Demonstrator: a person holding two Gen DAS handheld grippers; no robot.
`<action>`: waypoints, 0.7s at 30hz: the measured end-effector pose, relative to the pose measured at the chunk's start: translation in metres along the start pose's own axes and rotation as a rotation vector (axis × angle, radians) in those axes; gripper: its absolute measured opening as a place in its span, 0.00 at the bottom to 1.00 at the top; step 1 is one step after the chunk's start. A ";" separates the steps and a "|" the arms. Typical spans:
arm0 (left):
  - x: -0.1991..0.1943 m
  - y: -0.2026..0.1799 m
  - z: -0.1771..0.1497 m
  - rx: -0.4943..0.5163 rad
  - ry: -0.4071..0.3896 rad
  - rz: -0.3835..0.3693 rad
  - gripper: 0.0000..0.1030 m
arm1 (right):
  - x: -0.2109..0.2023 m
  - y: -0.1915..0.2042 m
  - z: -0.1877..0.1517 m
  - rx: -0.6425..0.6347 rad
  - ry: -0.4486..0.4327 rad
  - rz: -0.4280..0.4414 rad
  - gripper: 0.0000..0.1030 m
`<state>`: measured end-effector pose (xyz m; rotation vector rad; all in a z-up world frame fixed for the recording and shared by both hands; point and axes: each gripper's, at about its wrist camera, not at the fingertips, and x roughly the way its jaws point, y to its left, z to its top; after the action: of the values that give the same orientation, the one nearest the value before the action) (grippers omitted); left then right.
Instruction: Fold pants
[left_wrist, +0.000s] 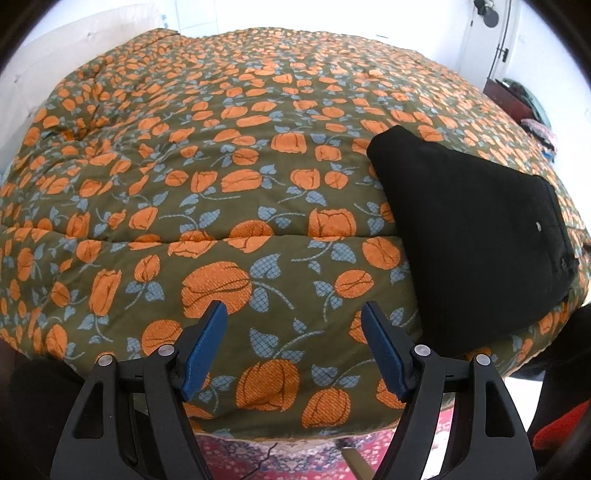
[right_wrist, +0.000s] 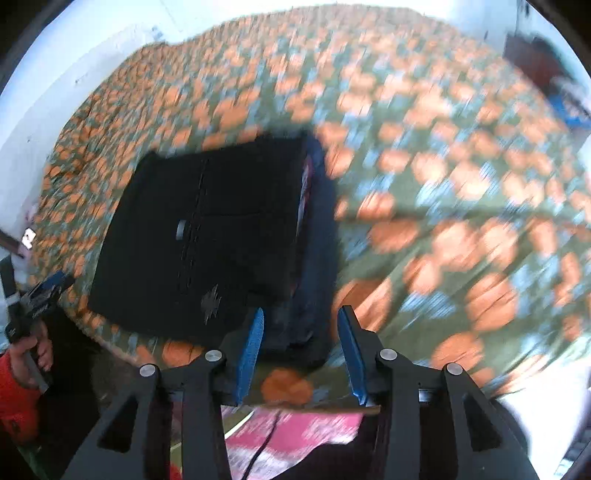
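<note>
- Blue-padded fingers (left_wrist: 207, 350) of the left gripper (left_wrist: 295, 352) sit closest to the lens, spread wide with nothing between them, above the near edge of the bed (left_wrist: 258, 229).
- Beyond that gap lies only the flowered quilt; the gripper touches no cloth.
- Over on the right gripper (right_wrist: 300, 352), the jaws stand apart as well and hold nothing, though the picture is smeared by motion blur, so fine detail is lost.
- Just past its fingertips lies the near right corner of the pants (right_wrist: 207, 236), apparently not in contact.
- Black pants (left_wrist: 476, 236) rest as a compact, squarish bundle at the near edge of the bed, towards its right-hand corner as the left wrist view shows it; a small rivet and a seam show on top.
- A hand (right_wrist: 31, 350) with a red sleeve holds the other gripper at the left border of the right wrist view, well clear of the bundle.
- Judging by the layered right side and tidy outline, the folding looks essentially done; at most a last smoothing or squaring remains.
- A pink patterned rug (left_wrist: 295, 456) shows below the bed's edge.
</note>
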<state>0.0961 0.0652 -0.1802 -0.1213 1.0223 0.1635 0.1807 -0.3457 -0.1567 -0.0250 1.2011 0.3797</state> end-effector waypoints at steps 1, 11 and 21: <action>0.002 -0.001 0.000 0.001 0.005 -0.002 0.74 | -0.008 0.003 0.008 -0.017 -0.032 -0.018 0.41; -0.006 -0.007 -0.002 0.036 -0.023 0.001 0.76 | 0.008 0.072 0.090 -0.130 -0.234 0.136 0.51; 0.001 0.000 -0.003 0.006 0.000 -0.032 0.76 | 0.042 0.060 0.050 -0.111 -0.081 0.085 0.48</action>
<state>0.0941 0.0652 -0.1820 -0.1325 1.0198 0.1314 0.2205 -0.2676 -0.1655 -0.0546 1.1023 0.5169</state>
